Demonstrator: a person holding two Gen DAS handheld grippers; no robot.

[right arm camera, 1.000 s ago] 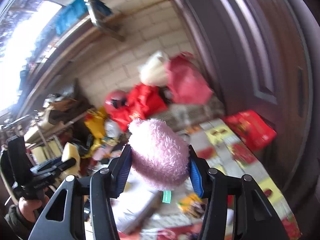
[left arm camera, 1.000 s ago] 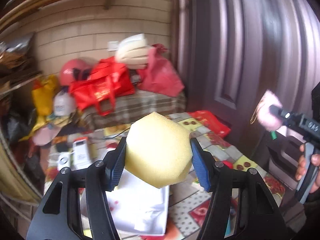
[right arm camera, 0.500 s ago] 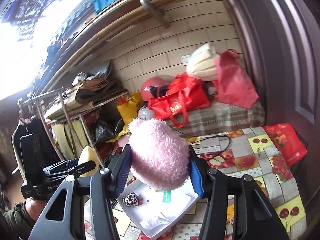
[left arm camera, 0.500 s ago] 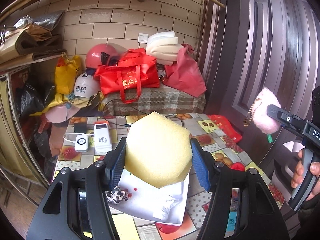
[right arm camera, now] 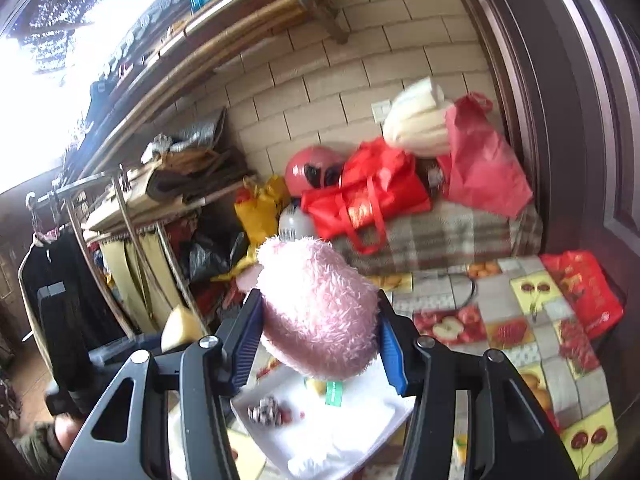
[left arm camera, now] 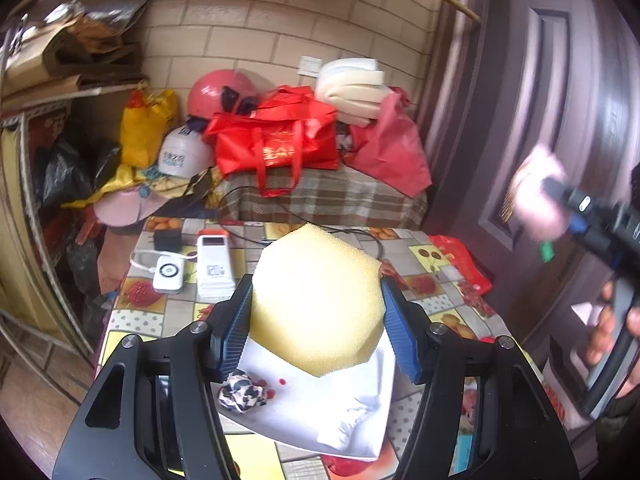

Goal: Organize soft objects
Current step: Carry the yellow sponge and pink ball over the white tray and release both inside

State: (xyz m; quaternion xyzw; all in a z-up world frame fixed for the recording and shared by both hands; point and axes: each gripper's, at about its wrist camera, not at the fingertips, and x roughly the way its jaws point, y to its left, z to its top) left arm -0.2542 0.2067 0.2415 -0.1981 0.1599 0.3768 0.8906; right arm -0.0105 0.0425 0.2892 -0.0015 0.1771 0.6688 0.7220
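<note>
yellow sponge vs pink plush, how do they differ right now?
The yellow sponge is smooth-pored foam with flat faces and angular edges; the pink plush is shaggy and rounded. The sponge sits in the left gripper, the plush in the right gripper. The plush carries a green tag; the sponge shows none. Both are clamped between blue pads above the white tray.

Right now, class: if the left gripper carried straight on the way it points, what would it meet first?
Probably the white tray on the table just beyond the yellow sponge in the left gripper; depth is uncertain.
</note>
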